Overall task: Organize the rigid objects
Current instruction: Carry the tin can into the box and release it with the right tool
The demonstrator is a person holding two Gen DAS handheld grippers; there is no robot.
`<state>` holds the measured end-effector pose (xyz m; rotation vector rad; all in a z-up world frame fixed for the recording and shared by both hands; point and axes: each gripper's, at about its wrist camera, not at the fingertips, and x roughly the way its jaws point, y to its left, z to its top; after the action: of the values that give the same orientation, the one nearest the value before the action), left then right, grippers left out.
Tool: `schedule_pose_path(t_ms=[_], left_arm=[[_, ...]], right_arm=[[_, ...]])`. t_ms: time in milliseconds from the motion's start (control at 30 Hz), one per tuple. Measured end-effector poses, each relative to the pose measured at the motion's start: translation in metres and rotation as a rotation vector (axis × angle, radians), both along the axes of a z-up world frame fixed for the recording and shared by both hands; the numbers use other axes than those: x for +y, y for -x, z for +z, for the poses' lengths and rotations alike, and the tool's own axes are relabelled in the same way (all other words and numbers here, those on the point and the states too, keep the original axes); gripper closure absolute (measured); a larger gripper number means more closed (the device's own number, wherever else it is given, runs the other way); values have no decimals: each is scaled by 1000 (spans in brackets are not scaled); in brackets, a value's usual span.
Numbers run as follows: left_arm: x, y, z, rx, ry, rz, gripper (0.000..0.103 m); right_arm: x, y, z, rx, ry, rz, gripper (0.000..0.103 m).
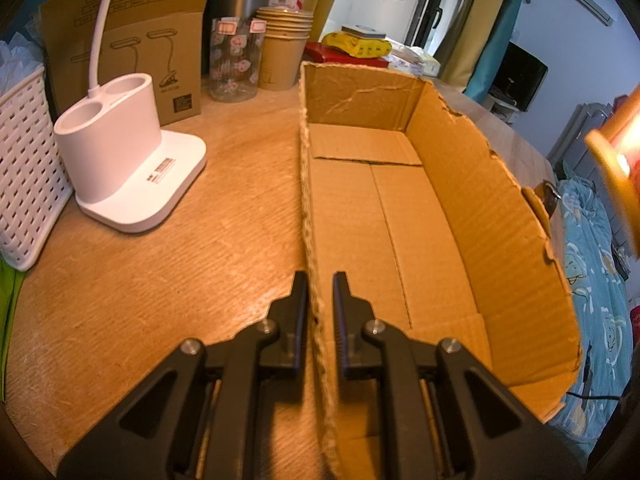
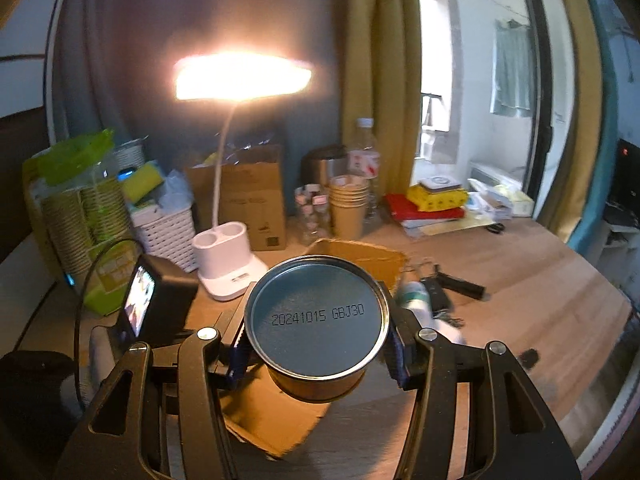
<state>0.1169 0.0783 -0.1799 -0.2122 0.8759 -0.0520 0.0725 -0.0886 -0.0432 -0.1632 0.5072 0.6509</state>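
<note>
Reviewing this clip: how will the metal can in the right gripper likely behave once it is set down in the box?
The can looks rigid metal, so it should not deform in the right gripper. Round walls: likely rolls if laid sideways. Its flat end suggests it would stand stably in the cardboard box.

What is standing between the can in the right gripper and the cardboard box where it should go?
Nothing visible. The can hangs over the box, whose floor is bare; the left gripper only straddles its near wall.

Left tool [image 1: 320, 292] matte black, ridged fingers, silver pivot screws, right tool [image 2: 316, 344] black, blue pads [image 2: 398, 360]
</note>
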Motion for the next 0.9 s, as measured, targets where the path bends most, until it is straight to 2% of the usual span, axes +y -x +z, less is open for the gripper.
schedule_pose_path(t_ms=[333,900], left_arm=[[0,0,0,0,0,0,91],[-1,1,0,-1,3,0,90]], right_arm=[[20,-4,-33,83,28,34,46],[34,-9,-68,145,93,37,46]])
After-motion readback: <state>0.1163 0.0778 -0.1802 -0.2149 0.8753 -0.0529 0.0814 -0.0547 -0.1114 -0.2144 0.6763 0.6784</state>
